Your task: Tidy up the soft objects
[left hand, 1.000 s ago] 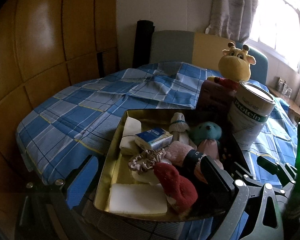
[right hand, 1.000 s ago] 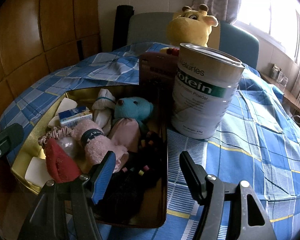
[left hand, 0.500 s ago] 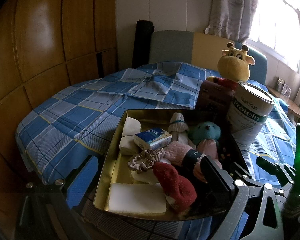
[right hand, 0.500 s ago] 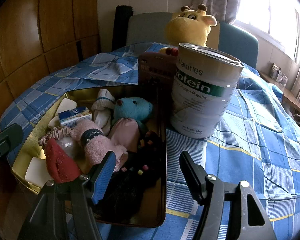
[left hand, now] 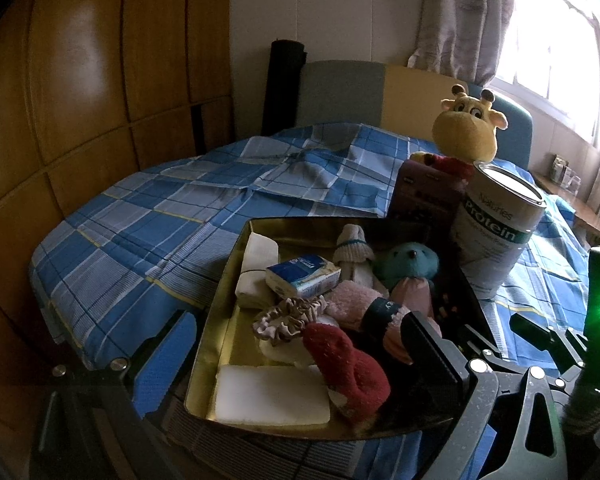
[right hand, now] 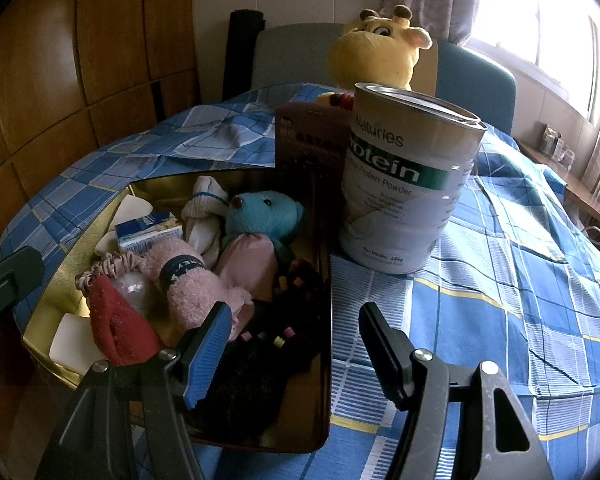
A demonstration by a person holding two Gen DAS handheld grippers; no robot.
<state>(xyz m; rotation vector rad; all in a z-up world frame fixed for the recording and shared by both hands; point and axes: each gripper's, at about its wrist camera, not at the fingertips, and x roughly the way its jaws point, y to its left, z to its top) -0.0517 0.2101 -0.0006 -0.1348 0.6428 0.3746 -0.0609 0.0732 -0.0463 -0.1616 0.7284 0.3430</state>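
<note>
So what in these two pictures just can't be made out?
- Giraffe plush: its body, both views, hidden behind the protein can and dark box.
- Black fuzzy item in the gold tin: right view, too dark to identify.
- Things on the window ledge: too small.
- Left claw: left view, its base is cut off by the bottom edge.

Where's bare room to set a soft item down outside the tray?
Open bedspread left of the gold tray, and more right of the protein can. Crowded: inside the tray, and its far corner by the can, maroon box and giraffe plush.
</note>
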